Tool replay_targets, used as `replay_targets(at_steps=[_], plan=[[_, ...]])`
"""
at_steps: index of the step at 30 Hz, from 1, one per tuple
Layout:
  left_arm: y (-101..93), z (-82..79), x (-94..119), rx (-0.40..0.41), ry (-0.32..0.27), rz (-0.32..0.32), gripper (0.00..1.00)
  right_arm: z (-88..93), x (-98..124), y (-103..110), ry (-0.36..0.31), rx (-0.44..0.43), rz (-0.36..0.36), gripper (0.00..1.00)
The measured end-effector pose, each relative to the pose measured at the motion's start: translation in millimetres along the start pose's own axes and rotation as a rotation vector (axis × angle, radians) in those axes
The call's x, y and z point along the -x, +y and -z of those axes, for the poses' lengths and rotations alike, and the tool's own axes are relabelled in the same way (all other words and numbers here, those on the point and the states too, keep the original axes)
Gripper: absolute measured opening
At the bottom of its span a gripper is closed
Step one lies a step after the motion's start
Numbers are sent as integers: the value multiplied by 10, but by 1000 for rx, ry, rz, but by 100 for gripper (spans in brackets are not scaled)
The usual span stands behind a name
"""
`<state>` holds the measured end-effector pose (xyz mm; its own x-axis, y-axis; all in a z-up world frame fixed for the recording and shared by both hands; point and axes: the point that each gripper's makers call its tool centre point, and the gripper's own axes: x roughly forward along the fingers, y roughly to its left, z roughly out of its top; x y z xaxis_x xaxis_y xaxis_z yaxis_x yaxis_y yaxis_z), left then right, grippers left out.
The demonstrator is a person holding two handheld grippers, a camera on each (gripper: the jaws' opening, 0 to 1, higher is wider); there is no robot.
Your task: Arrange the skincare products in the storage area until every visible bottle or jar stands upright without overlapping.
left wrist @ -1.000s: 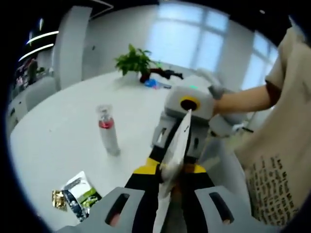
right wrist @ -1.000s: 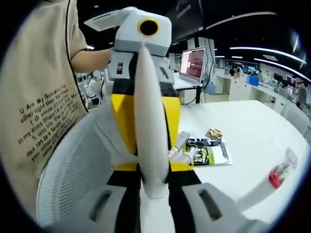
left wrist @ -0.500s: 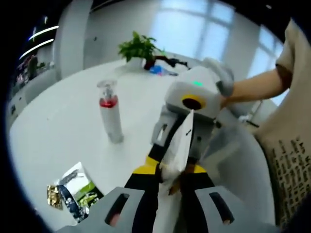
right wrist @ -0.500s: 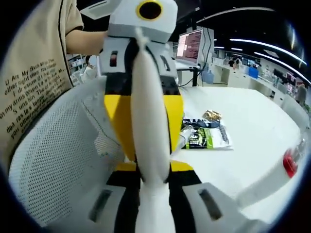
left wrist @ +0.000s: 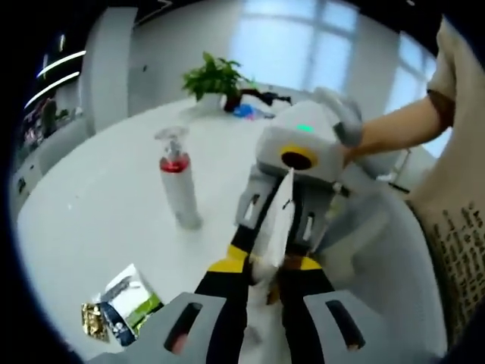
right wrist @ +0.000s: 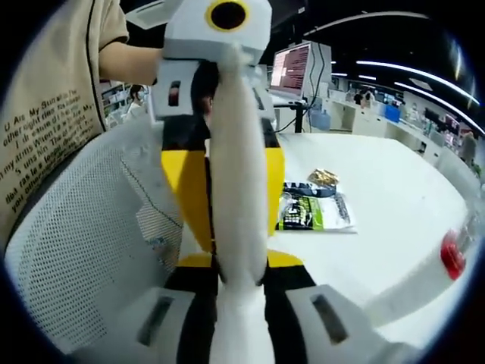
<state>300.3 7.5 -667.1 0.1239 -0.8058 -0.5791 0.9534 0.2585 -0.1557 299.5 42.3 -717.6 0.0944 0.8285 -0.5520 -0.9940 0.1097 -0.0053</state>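
Note:
A flat white tube [left wrist: 274, 227] hangs in the air, gripped from both ends. My left gripper [left wrist: 265, 271] is shut on its near end. My right gripper [left wrist: 282, 216], held by a person's hand, is shut on the far end and faces me. From the right gripper view the same white tube [right wrist: 241, 182] rises between my right gripper's [right wrist: 239, 279] jaws, and the left gripper [right wrist: 227, 152] clamps it above. A clear spray bottle [left wrist: 179, 189] with a red band stands upright on the white table [left wrist: 91, 220]. That bottle [right wrist: 439, 265] also appears at the right edge.
Some sachets [left wrist: 121, 307] lie flat near the table's edge, also seen as sachets [right wrist: 312, 208]. A potted plant [left wrist: 216, 80] stands at the table's far side. A white mesh chair [right wrist: 91, 250] is below the grippers. A person in a beige shirt [left wrist: 462, 227] stands close by.
Both grippers keep their hold on the white tube. The hands have drifted a little, so both views have shifted. The spray bottle and the sachets have stayed where they were.

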Motion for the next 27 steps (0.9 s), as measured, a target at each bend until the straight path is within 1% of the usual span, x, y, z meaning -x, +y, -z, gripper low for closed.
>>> replay_targets(at_steps=[2, 8, 11, 16, 22, 27], plan=[[39, -5, -2, -10, 0, -13, 10, 2, 10, -41, 0, -11, 24, 24], [141, -39, -19, -9, -5, -9, 10, 10, 54, -129, -12, -52, 78, 27], [155, -52, -25, -19, -4, -7, 10, 66, 104, -186, -2, -65, 103, 29], [233, -89, -52, -28, -12, -5, 10, 148, 224, -285, -15, -117, 161, 32], [364, -165, -112, -40, -21, -3, 10, 263, 357, -371, -34, -193, 237, 43], [476, -234, -177, -74, -20, -5, 10, 359, 457, -436, -40, -245, 290, 45]])
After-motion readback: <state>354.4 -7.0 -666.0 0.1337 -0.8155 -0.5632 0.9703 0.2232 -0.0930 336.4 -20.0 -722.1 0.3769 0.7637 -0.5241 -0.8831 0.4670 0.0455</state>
